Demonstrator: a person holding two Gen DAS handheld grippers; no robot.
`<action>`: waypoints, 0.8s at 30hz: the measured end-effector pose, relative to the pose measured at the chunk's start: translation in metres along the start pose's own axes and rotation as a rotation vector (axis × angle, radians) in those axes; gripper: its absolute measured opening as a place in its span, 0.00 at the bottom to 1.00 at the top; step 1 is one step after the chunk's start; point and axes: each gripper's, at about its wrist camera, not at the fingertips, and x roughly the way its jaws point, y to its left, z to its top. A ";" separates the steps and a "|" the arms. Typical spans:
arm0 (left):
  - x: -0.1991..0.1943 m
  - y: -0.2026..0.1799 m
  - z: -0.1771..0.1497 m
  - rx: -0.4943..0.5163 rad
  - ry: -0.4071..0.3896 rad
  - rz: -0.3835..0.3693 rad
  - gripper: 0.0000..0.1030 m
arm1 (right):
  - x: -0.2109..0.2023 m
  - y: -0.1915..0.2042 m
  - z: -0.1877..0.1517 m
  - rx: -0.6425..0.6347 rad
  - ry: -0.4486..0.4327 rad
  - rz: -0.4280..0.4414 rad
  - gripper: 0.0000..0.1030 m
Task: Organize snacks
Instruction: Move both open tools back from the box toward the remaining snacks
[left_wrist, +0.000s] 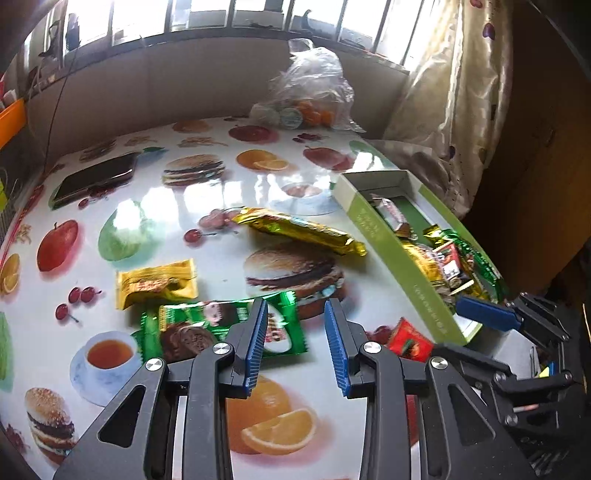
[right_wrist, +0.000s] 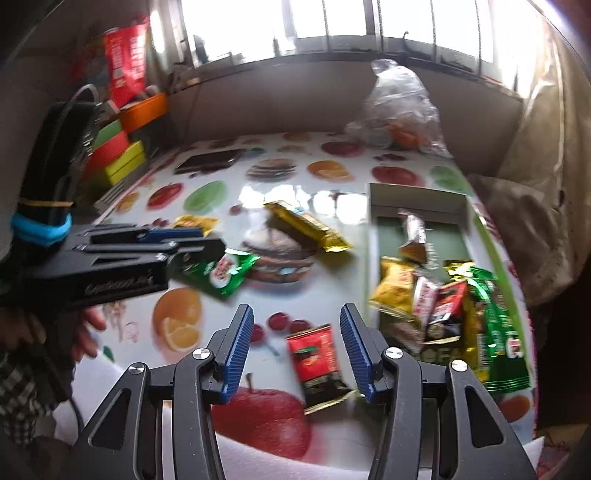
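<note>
In the left wrist view my left gripper (left_wrist: 295, 306) stands open over the fruit-print table (left_wrist: 229, 199), nothing between its pads. Its left finger overlaps a green snack packet (left_wrist: 221, 325). A yellow packet (left_wrist: 155, 282) and a gold bar (left_wrist: 299, 229) lie farther off. A red packet (left_wrist: 408, 338) rests beside the green box (left_wrist: 402, 269), which holds several snacks. My right gripper (right_wrist: 295, 310) is open just above the red packet (right_wrist: 314, 358), which lies flat on the table between its fingers. The left gripper (right_wrist: 207, 242) reaches in from the left over the green packet (right_wrist: 221, 271).
A black phone (left_wrist: 92, 177) lies at the far left of the table. A clear plastic bag of fruit (left_wrist: 310, 96) sits at the back edge. A curtain (left_wrist: 461, 110) hangs right of the box. Coloured boxes (right_wrist: 118, 155) are stacked at the left. A hand (right_wrist: 88, 332) holds the left gripper.
</note>
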 end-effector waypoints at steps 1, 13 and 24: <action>0.000 0.003 -0.001 -0.003 0.002 0.003 0.32 | 0.001 0.002 -0.001 -0.008 0.008 0.007 0.47; -0.002 0.040 -0.009 -0.028 0.003 0.047 0.32 | 0.032 0.013 -0.007 -0.061 0.139 -0.096 0.47; 0.006 0.069 -0.007 -0.044 0.013 0.061 0.32 | 0.051 0.011 -0.016 -0.062 0.231 -0.143 0.47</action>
